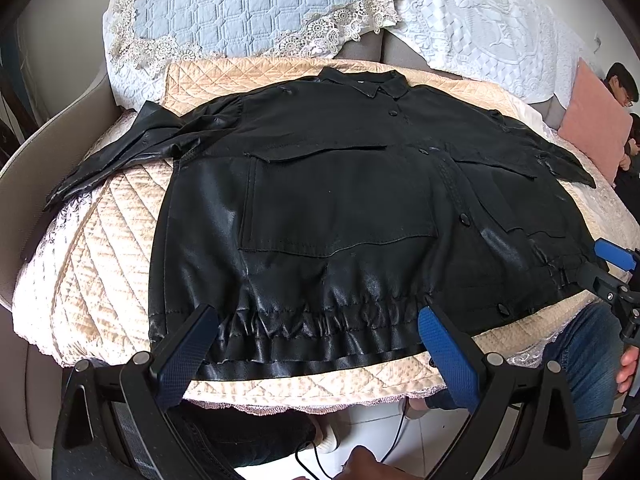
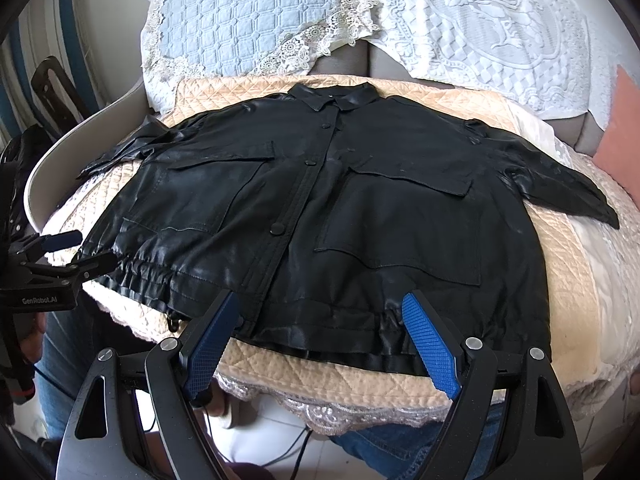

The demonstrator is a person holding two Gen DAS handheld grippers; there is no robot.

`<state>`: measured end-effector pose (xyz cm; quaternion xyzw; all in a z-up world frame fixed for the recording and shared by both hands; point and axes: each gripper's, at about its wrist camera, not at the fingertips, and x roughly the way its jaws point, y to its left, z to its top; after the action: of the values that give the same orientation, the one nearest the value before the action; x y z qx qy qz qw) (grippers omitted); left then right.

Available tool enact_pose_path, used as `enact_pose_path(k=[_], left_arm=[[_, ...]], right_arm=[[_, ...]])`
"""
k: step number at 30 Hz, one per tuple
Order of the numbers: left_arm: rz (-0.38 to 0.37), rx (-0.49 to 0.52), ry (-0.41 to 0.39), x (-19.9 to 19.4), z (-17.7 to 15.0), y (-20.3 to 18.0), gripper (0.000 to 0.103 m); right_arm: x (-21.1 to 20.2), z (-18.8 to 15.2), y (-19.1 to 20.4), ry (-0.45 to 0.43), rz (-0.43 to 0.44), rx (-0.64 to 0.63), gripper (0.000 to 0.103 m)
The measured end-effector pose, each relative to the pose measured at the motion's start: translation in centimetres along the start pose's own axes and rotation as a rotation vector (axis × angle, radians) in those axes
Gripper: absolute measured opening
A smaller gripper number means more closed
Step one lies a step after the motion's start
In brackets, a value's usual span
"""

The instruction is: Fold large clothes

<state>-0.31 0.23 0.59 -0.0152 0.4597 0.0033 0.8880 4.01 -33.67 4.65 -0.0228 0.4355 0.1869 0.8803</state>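
Note:
A black shiny jacket (image 1: pixel 340 200) lies spread flat, front up and buttoned, on a beige quilted sofa seat (image 1: pixel 104 280), collar at the far side, both sleeves out to the sides. It also shows in the right wrist view (image 2: pixel 360 208). My left gripper (image 1: pixel 316 316) is open, its blue pads over the gathered hem on the jacket's left half. My right gripper (image 2: pixel 320 300) is open over the hem near the button placket. The right gripper also shows at the right edge of the left wrist view (image 1: pixel 600 264), and the left gripper at the left edge of the right wrist view (image 2: pixel 76 252).
A blue quilted cover with lace trim (image 1: pixel 232 8) and a white lace cover (image 1: pixel 480 20) hang on the sofa back. A pink cushion (image 1: pixel 592 128) and a seated person (image 1: pixel 620 88) are at the far right. Cables (image 1: pixel 312 456) lie on the white floor below.

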Motion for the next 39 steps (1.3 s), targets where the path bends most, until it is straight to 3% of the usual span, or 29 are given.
enact_pose_path(k=[17,25,35,39], left_arm=[[-0.004,-0.008,0.028,1.0,0.1,0.5,0.102],[-0.045,-0.015,0.036,1.6,0.4,0.7,0.102],[-0.020,-0.023,0.030,2.6,1.4,1.5,0.101],[-0.007,-0.017,0.027,3.2,1.6,1.7,0.097]], right_arm=[[0.3,0.4,0.6,-0.004,0.015,-0.010,0.084],[0.9,0.8,0.5,0.008,0.023,0.000,0.084],[2.1,1.8,0.6,0.027,0.046,0.004,0.084],[2.8,2.3,0.7,0.037,0.060,0.007,0.084]])
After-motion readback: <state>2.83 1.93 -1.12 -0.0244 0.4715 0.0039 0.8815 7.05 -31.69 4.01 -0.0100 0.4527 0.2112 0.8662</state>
